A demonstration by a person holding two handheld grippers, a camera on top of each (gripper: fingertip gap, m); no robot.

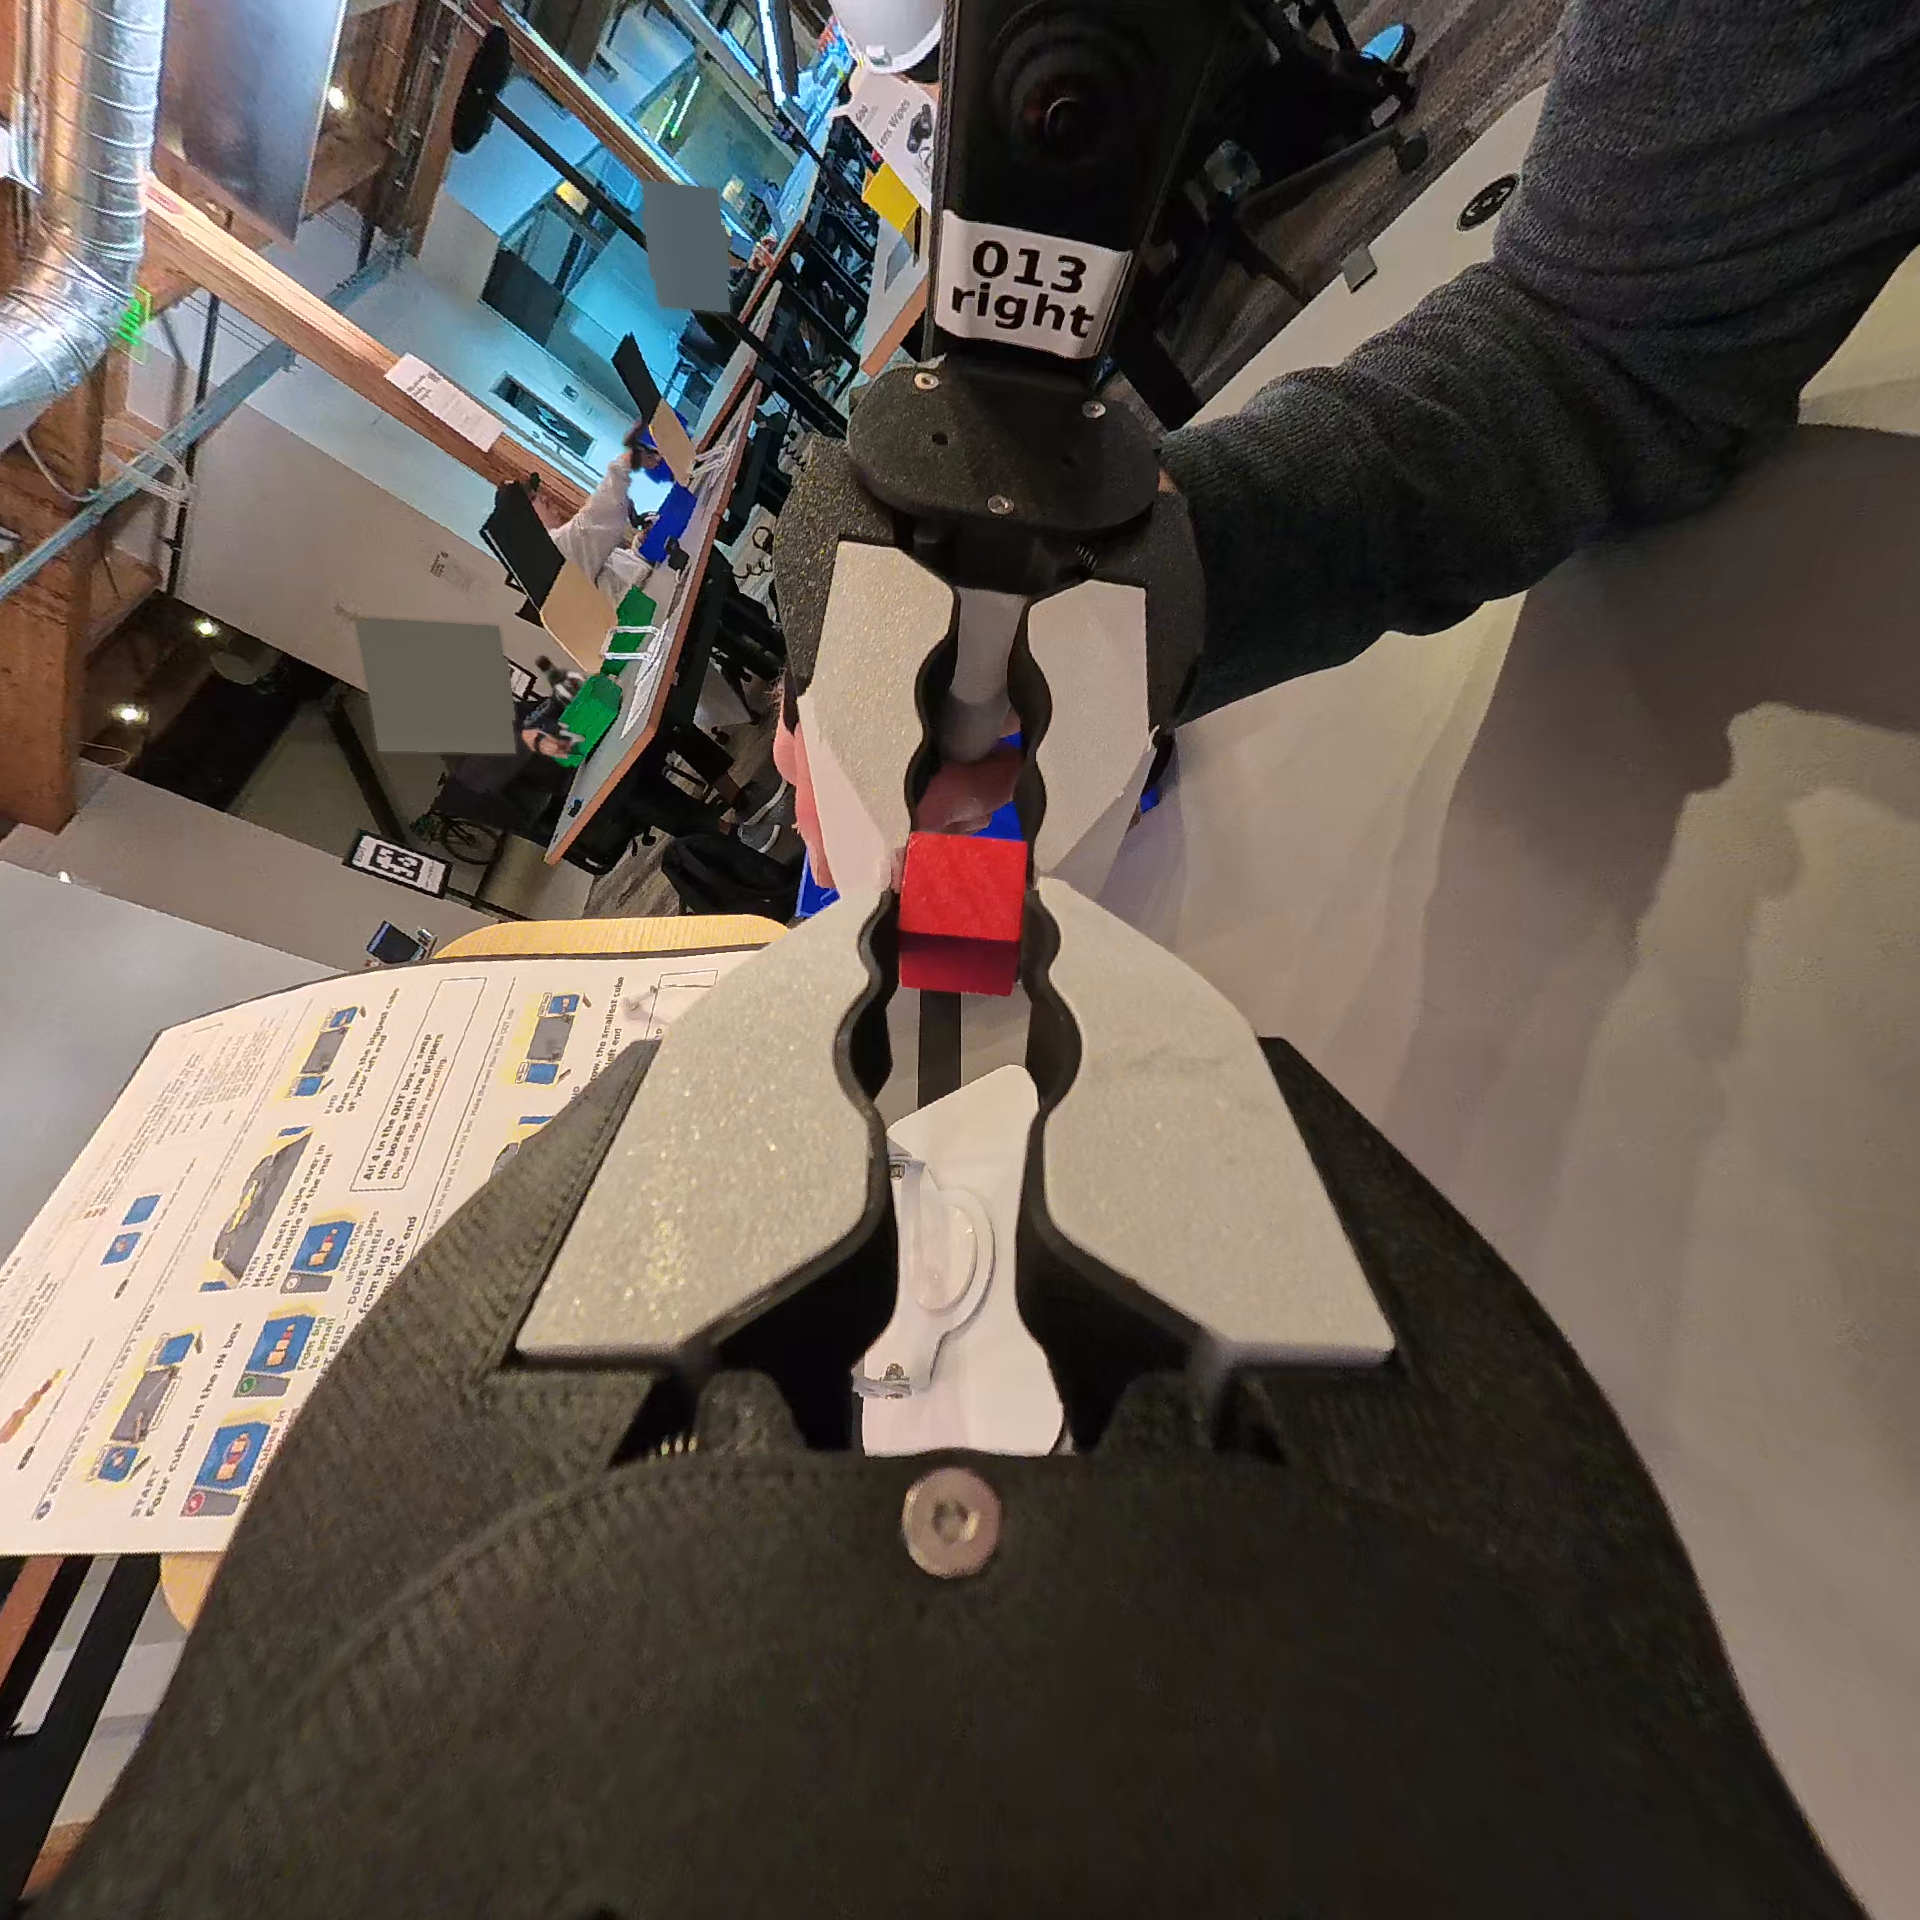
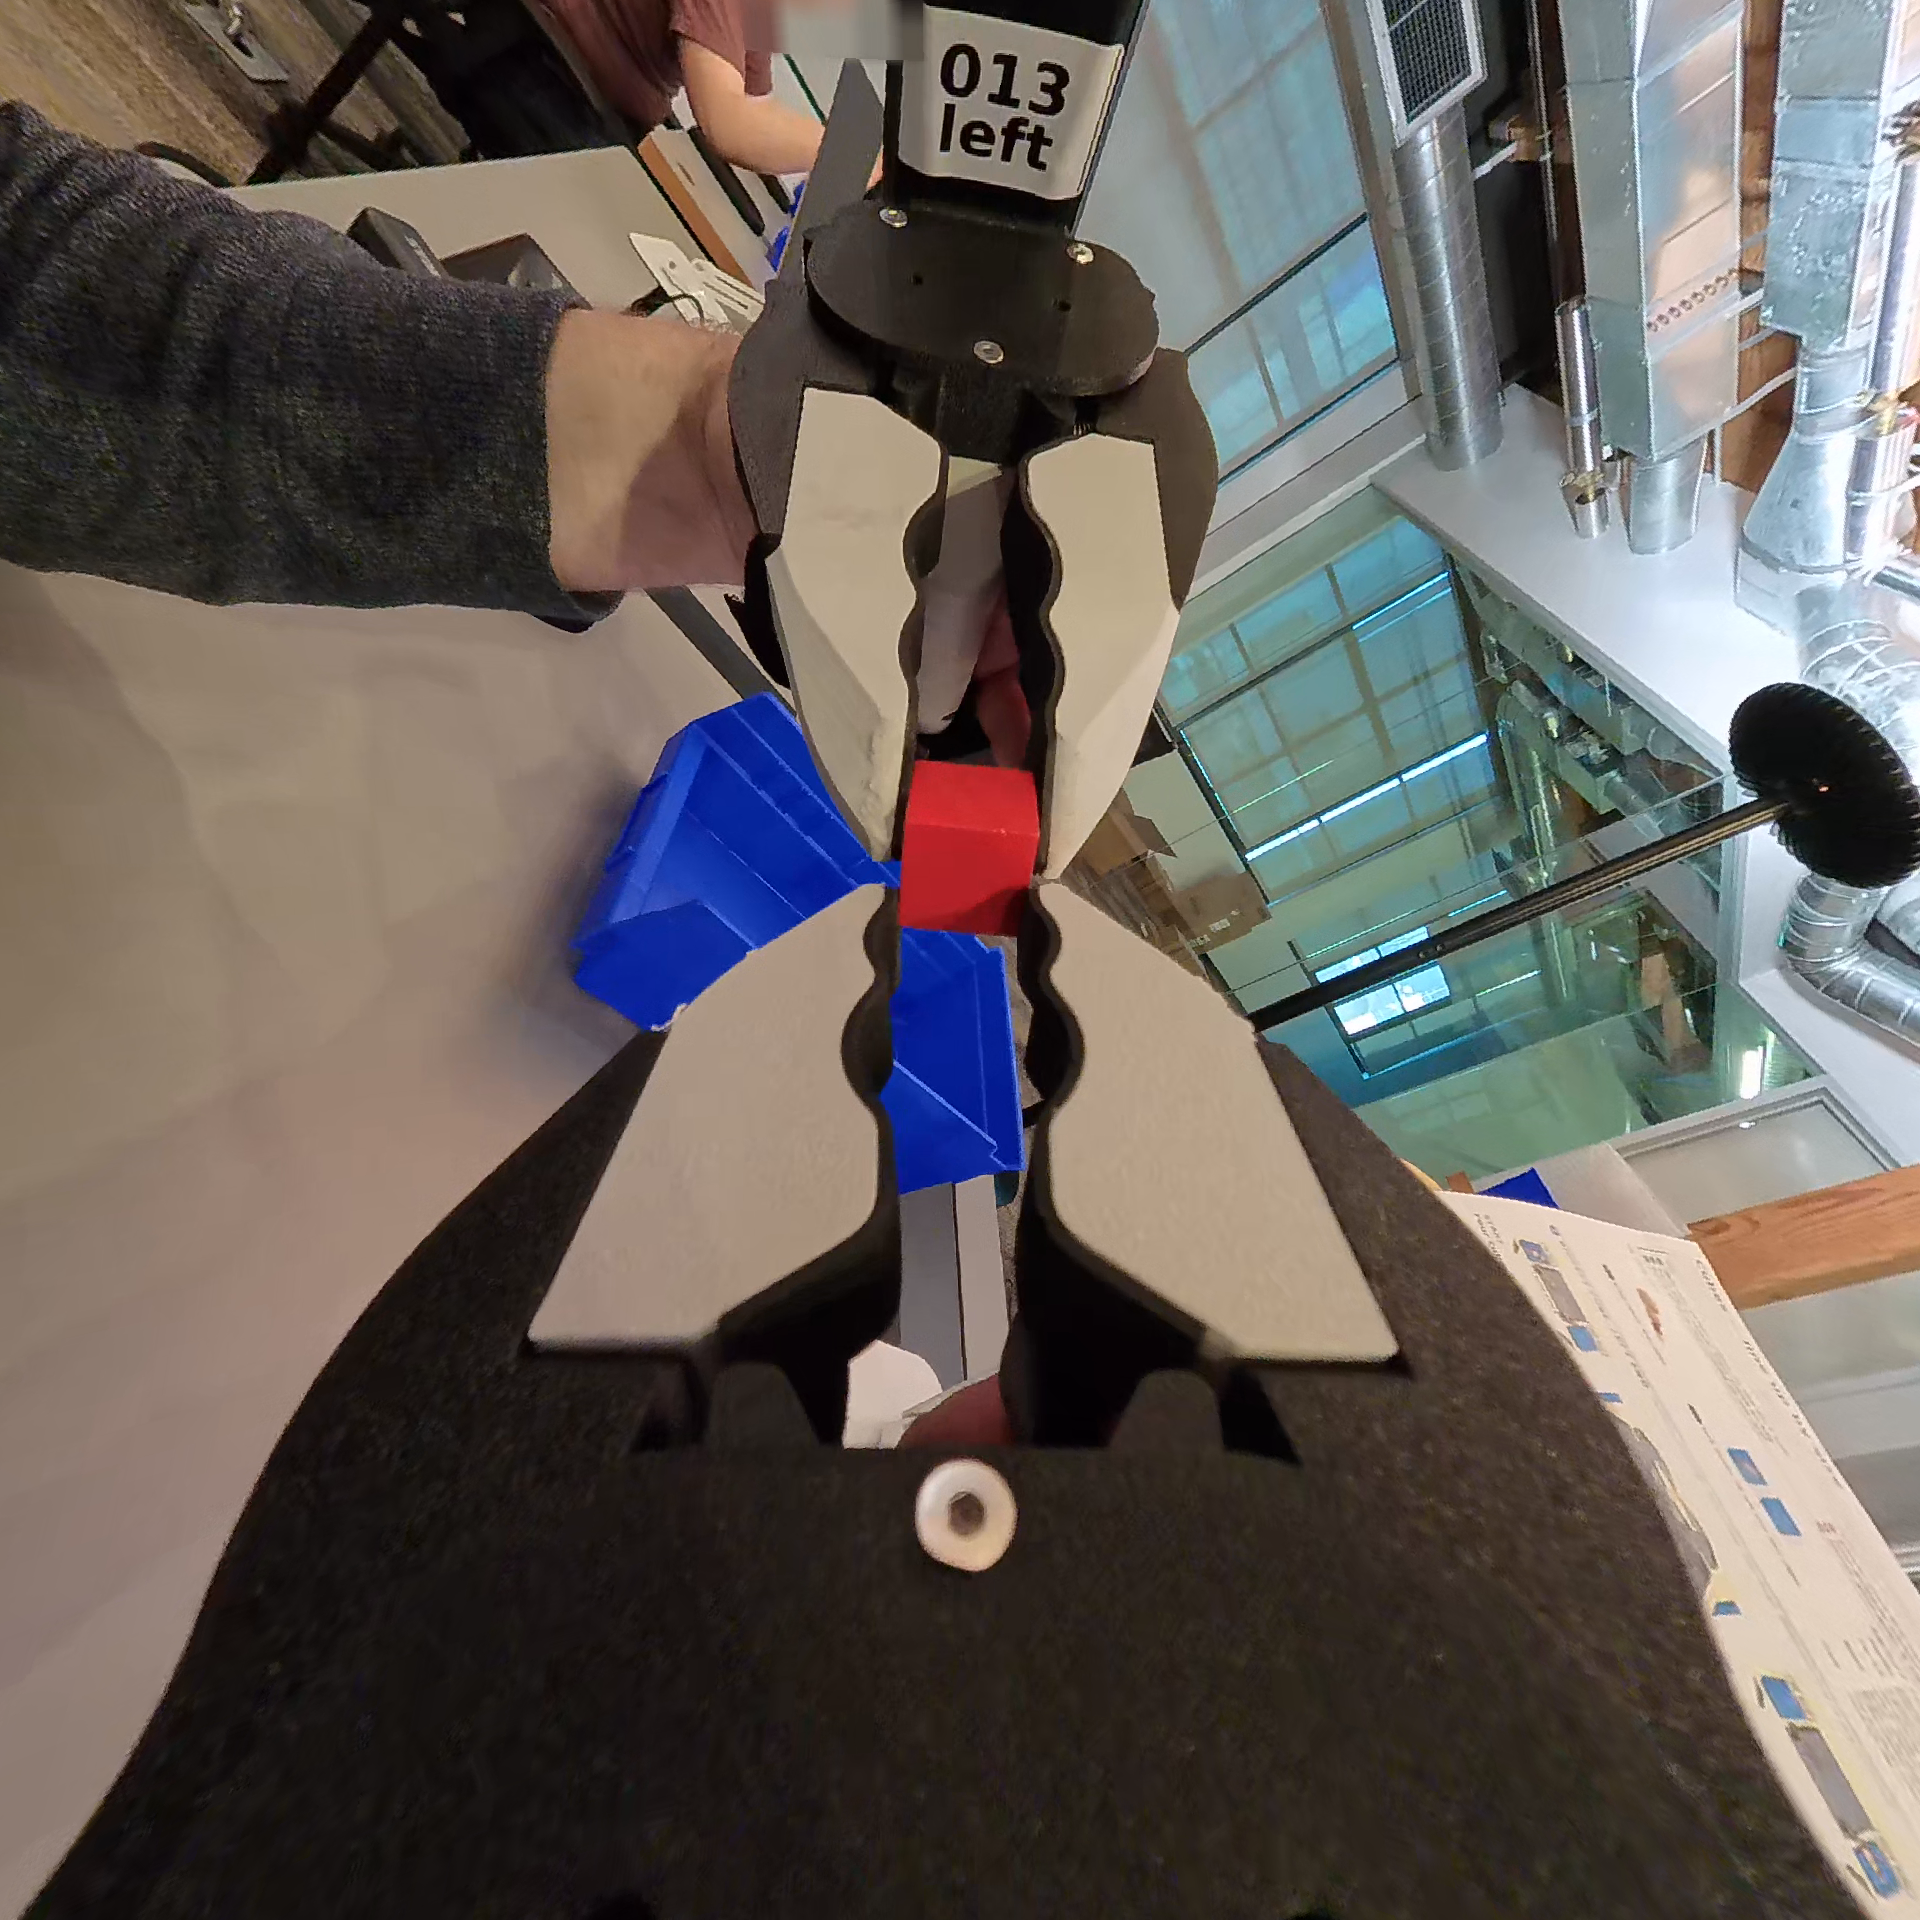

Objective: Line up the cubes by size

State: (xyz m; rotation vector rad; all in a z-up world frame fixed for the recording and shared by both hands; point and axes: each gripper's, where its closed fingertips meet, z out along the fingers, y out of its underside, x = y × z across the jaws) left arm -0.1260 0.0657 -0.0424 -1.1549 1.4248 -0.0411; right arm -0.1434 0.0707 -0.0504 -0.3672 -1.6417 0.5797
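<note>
A small red cube point(image 1: 961, 904) is held in the air between my two grippers, which meet tip to tip. My left gripper point(image 1: 961, 940) has both pads pressed on the cube's near part. My right gripper point(image 1: 966, 847) comes in from the far side and clamps the cube's other part. In the right wrist view the same cube point(image 2: 966, 852) sits between my right gripper's point(image 2: 961, 920) pads, with the left gripper point(image 2: 971, 821) closed on it from the opposite side. No other cubes show.
Two blue bins point(image 2: 707, 883) lie on the pale table point(image 2: 260, 935) below the cube. A printed instruction sheet point(image 1: 260, 1195) lies at the left, and also shows in the right wrist view point(image 2: 1714, 1507). A person's grey sleeves point(image 1: 1558, 364) hold the grippers. Both grippers' tips are close together, under 4 cm apart.
</note>
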